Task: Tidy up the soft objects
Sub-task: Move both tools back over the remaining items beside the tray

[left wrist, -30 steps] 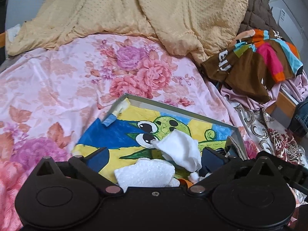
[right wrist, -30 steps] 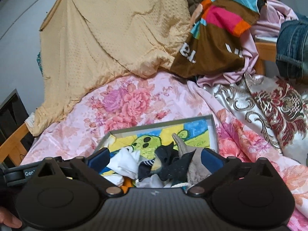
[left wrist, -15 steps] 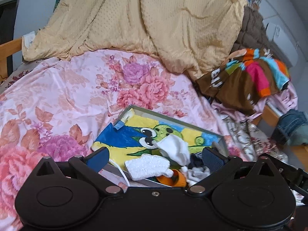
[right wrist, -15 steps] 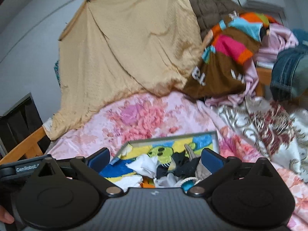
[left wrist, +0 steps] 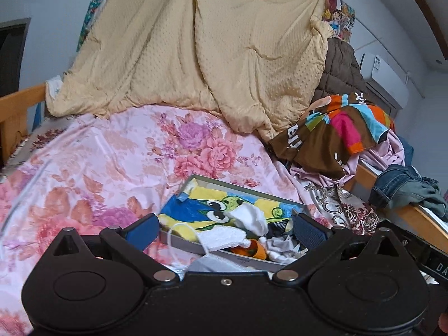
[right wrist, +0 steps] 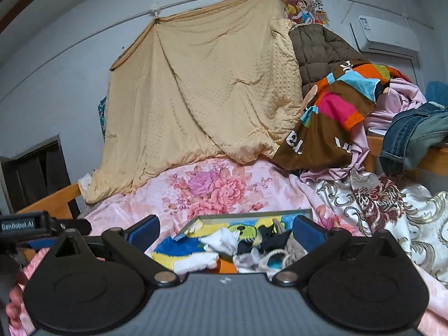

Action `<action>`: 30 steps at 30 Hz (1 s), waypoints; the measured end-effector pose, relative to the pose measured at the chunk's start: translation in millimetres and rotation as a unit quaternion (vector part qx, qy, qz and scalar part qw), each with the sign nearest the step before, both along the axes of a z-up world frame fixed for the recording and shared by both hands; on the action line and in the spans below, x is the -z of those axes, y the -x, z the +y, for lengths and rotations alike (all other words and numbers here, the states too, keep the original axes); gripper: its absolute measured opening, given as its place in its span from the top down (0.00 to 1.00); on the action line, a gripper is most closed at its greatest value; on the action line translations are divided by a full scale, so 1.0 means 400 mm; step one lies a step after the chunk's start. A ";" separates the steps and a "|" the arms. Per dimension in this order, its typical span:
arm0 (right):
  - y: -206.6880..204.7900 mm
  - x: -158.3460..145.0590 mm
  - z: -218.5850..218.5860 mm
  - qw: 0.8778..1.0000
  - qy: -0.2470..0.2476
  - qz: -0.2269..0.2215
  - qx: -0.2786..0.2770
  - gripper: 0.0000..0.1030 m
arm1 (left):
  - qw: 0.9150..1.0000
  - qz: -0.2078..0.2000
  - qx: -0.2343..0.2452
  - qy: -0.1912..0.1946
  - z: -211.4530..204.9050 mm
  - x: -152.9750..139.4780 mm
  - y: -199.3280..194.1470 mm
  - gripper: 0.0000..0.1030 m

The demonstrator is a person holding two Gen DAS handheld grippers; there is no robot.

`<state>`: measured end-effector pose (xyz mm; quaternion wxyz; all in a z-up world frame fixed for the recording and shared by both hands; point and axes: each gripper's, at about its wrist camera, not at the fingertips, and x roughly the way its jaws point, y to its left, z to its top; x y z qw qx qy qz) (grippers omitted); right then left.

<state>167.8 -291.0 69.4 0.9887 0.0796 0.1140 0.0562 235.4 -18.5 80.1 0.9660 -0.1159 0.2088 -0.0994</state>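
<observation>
Since a second ago both my grippers have pulled back and up from the box (left wrist: 179,239): it now sits smaller and lower in both views, and more wall and the hung quilt (left wrist: 196,53) show above it. My left gripper (left wrist: 224,228) is spread wide, blue pads apart, gripping nothing; my right gripper (right wrist: 225,228) is likewise released and empty. The box is a shallow grey-walled rectangle with a cartoon print in blue, yellow and green on its floor; it lies on the pink floral bedsheet (left wrist: 117,156), a smooth, slightly glossy fabric. The soft objects are heaped in the near end of the box: a limp white sock (left wrist: 250,218), a nubbly white terry sock (left wrist: 221,238) just nearer than it, an orange item (left wrist: 256,249) against the near wall, and dark and grey socks (right wrist: 268,238) toward the box's right side. A white mask (left wrist: 212,263) with a thin loop lies outside, touching the near wall. Beyond the box, the beige quilt is dimpled and hangs in folds; to the box's right-rear sits a brown multicolour-striped garment (left wrist: 336,134).
</observation>
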 end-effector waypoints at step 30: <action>0.204 0.196 0.137 0.987 0.092 0.130 0.011 0.00 | 0.992 0.010 0.073 -0.106 0.056 0.234 0.219 0.01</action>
